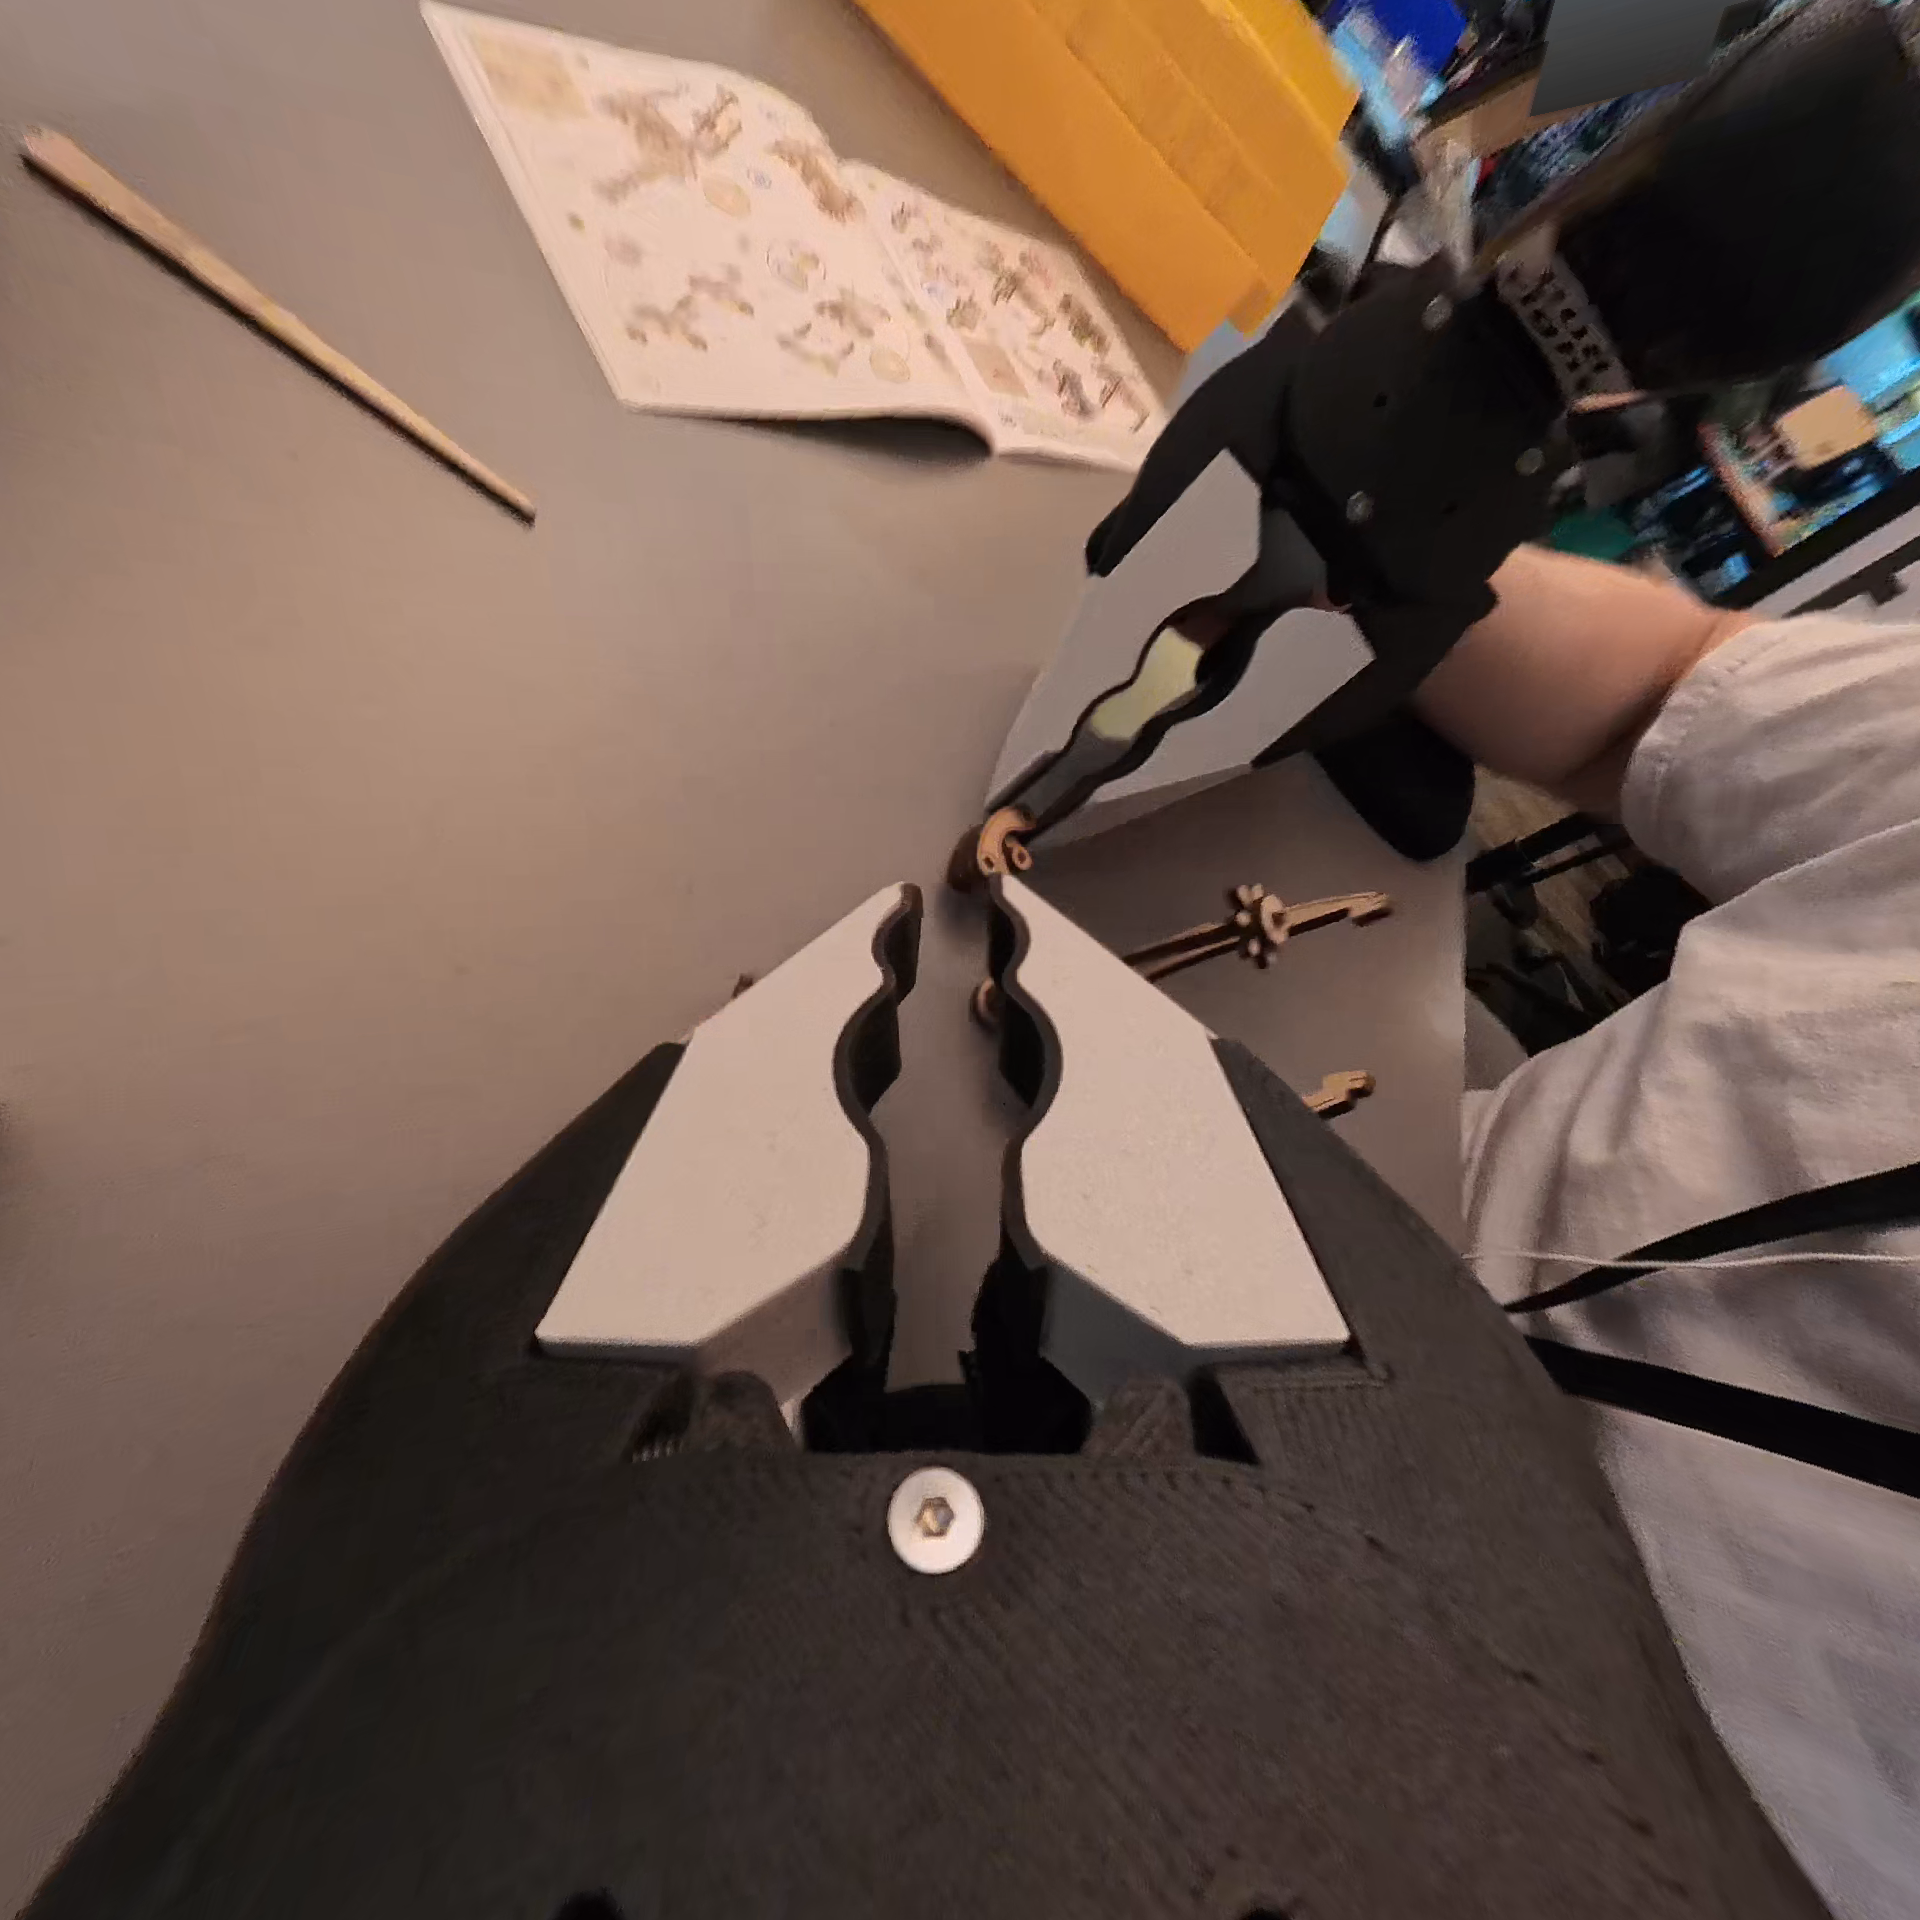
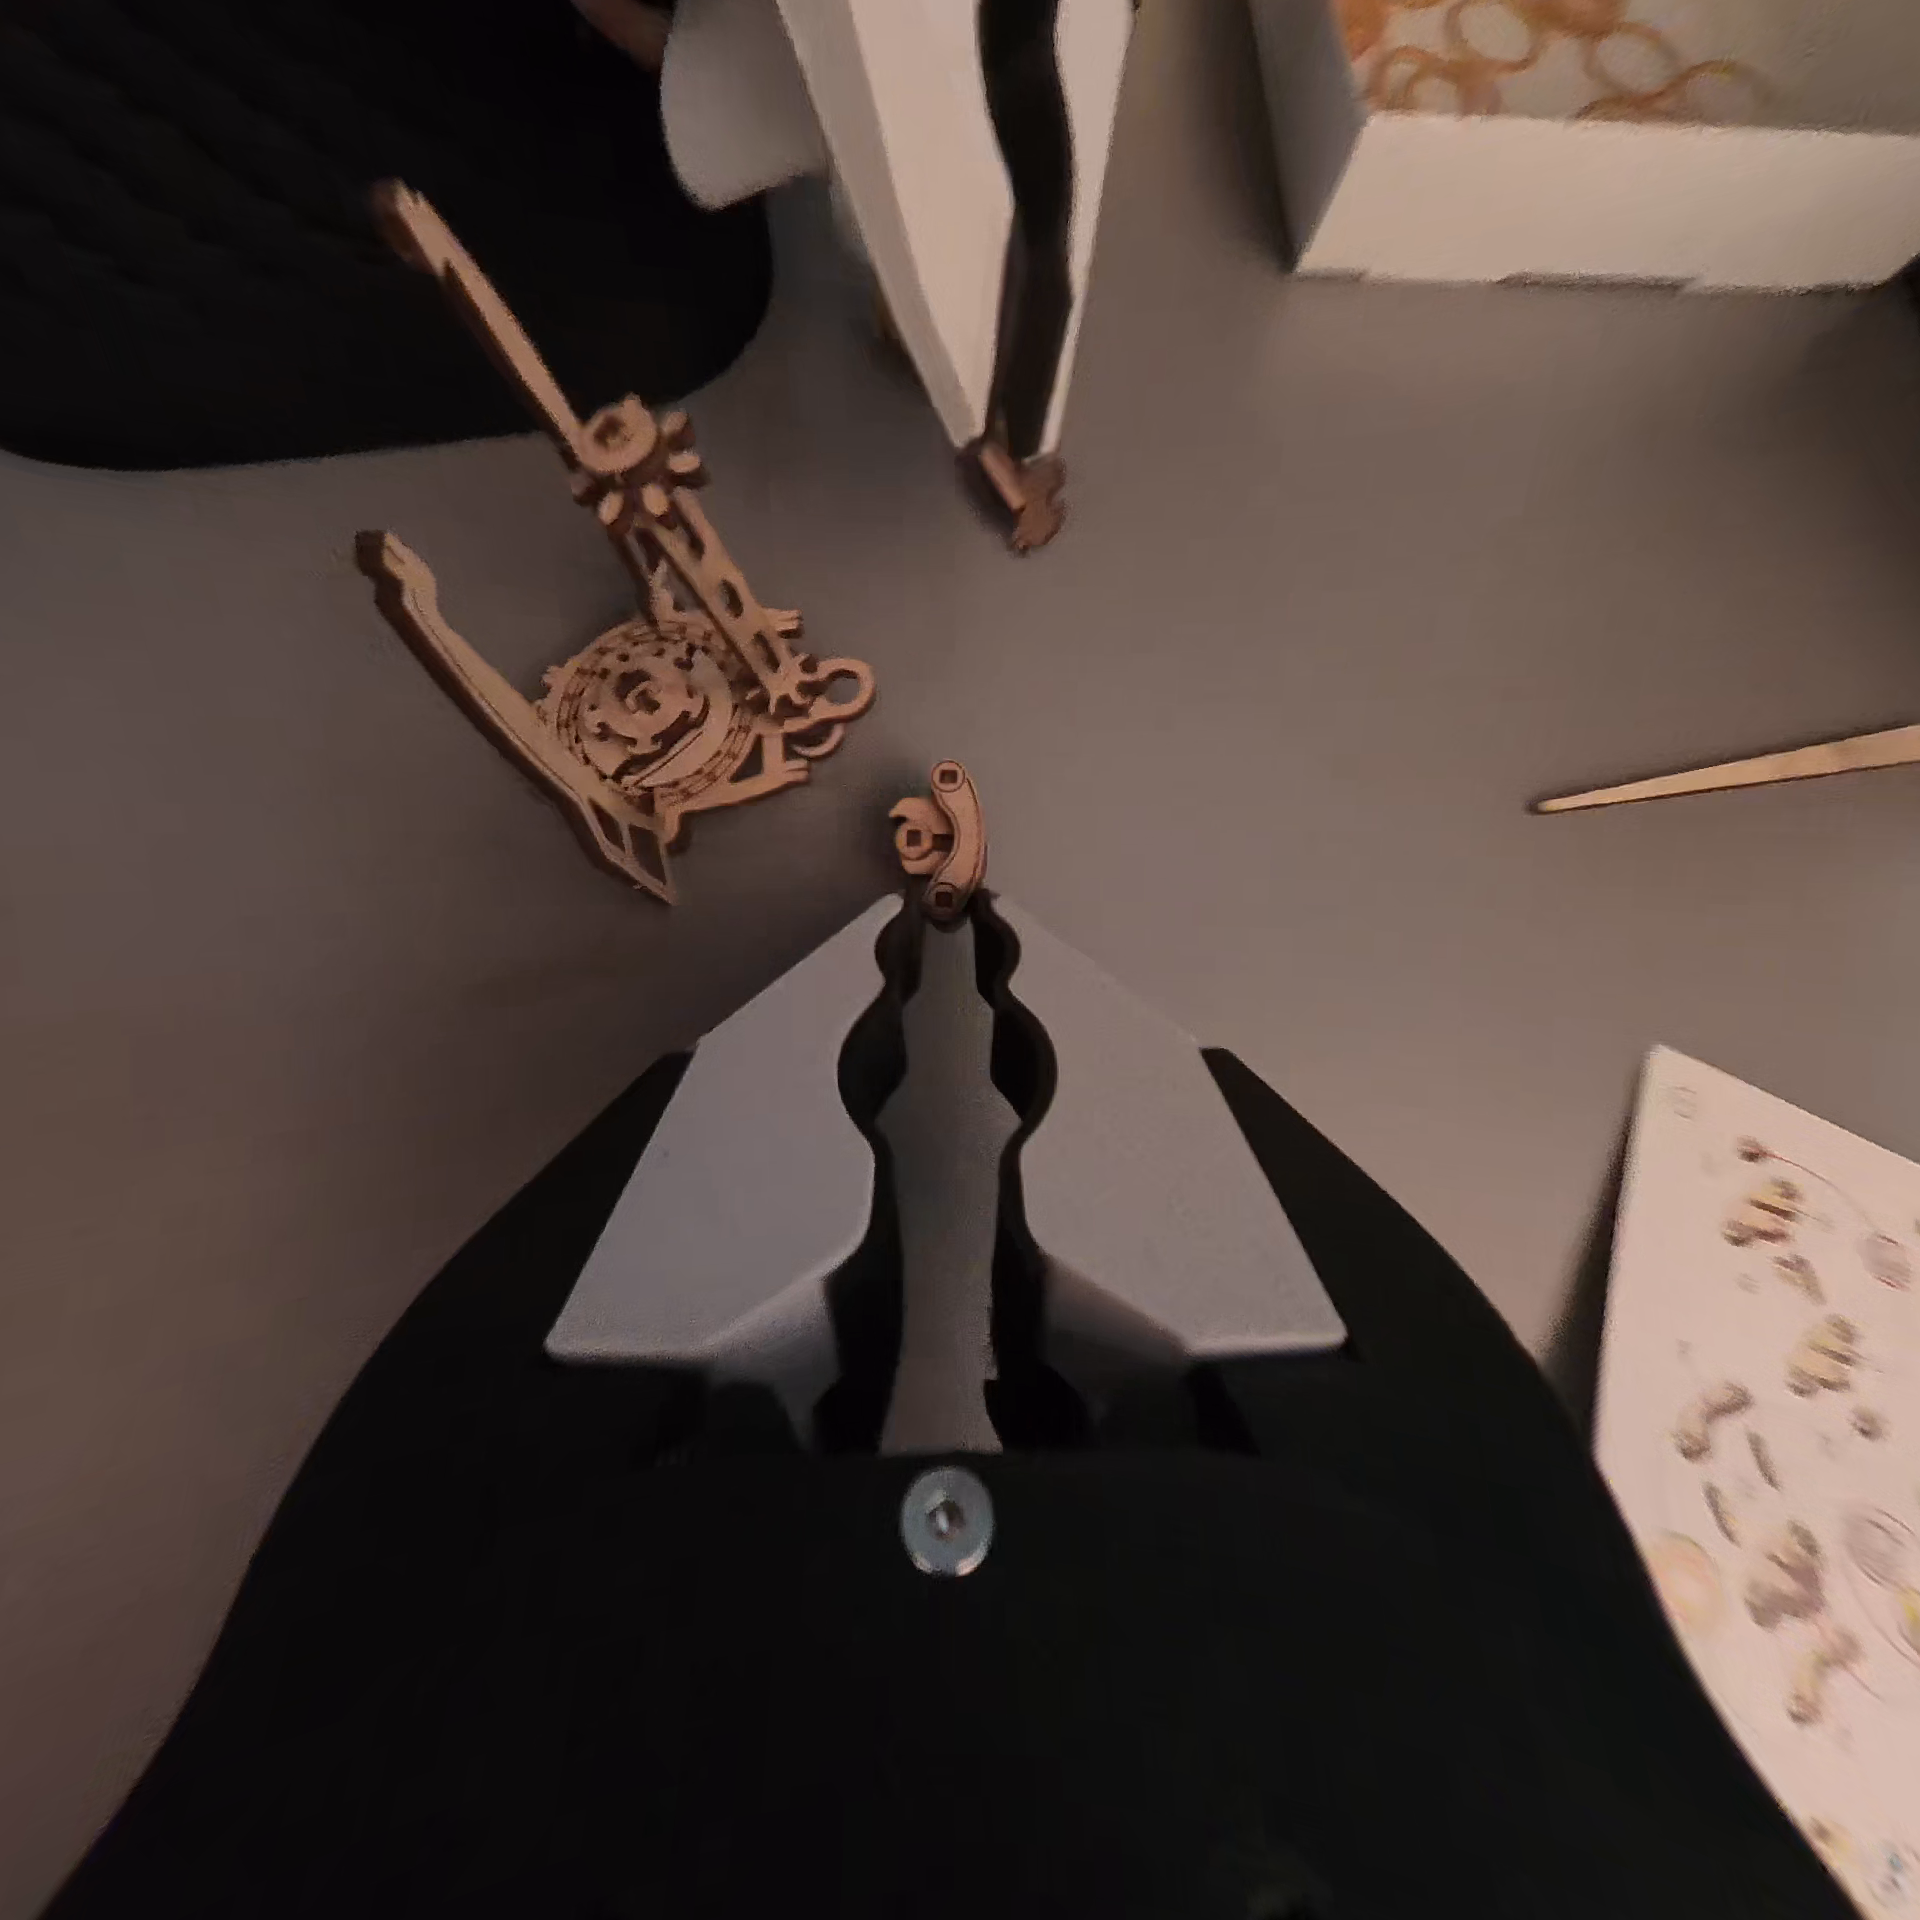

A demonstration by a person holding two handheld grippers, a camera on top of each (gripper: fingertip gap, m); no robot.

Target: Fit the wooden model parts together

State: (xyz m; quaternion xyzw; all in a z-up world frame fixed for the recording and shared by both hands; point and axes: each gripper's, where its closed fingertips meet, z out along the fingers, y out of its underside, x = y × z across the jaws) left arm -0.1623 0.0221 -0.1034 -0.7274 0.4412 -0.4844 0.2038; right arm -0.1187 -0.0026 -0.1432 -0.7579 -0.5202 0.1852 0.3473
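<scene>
My right gripper is shut on a small curved wooden part and holds it just above the grey table. My left gripper faces it tip to tip. In the right wrist view the left gripper is shut on a small wooden part that sticks out past its tips. In the left wrist view the right gripper holds the curved part right in front of my left fingertips. A partly built wooden model with a gear wheel lies flat to the left, also seen in the left wrist view.
A thin wooden stick lies on the table. An open instruction booklet lies beyond it, beside a yellow box. A white box stands at the far right. A person's arm holds the right gripper. There is about 7 cm between the tips of the two grippers.
</scene>
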